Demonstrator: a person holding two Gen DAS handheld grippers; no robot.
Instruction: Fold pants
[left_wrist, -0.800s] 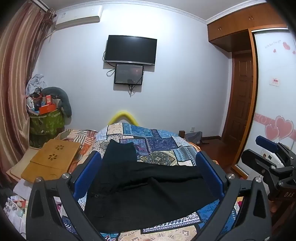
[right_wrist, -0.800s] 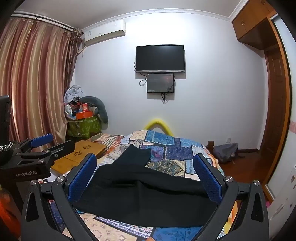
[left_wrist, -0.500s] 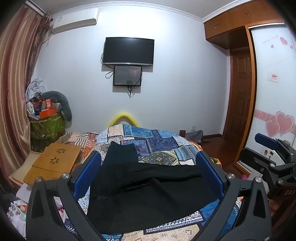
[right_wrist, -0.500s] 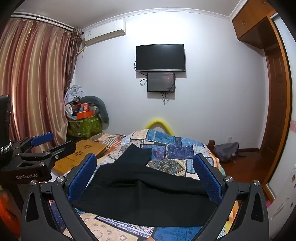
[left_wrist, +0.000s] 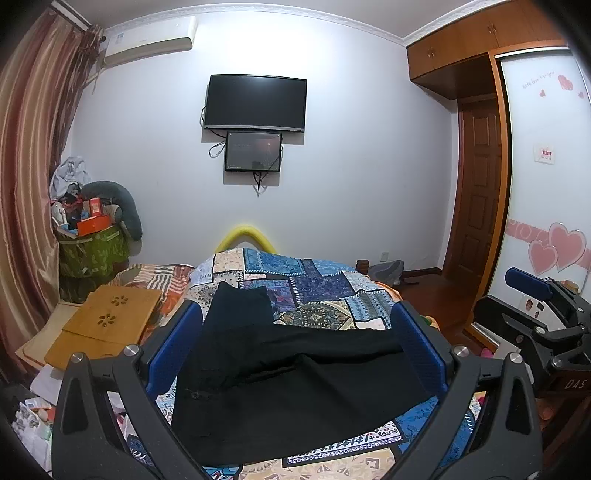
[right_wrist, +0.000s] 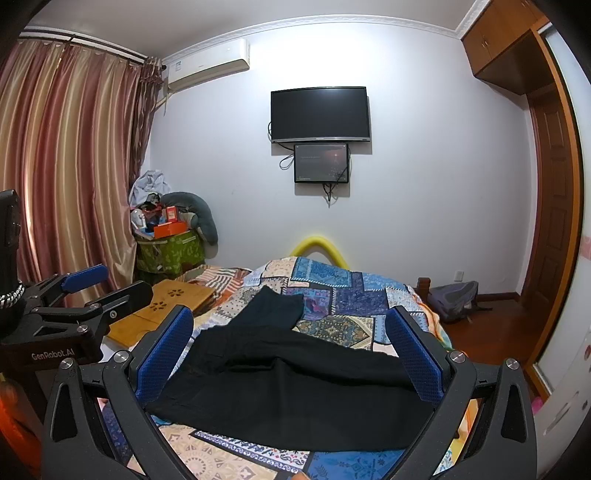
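**On the bed: black pants await the first fold**

Across the near half of the bed, the black pants (left_wrist: 295, 376) are spread flat on the patchwork quilt (left_wrist: 317, 291). Their long axis is laid crosswise to both views, from left to right, while one narrower section is turned away toward the far wall at the left end (right_wrist: 275, 308). A button or fastening appears to be set near the left edge, which would make that the waist end, though the dark cloth leaves this uncertain.

Ahead of and below both tools the garment is found, with no contact made. The left tool (left_wrist: 295, 350) is held with its blue pads wide apart and nothing between them; the left end of the pants is framed by it. The right tool (right_wrist: 288, 354) is likewise spread wide and empty, and the right end of the pants lies nearer to it. Each tool is seen at the edge of the other's view, so the two are held side by side, level, and pointed along the bed.

A wooden lap tray (left_wrist: 107, 321) is rested left of the bed, well apart from the pants.
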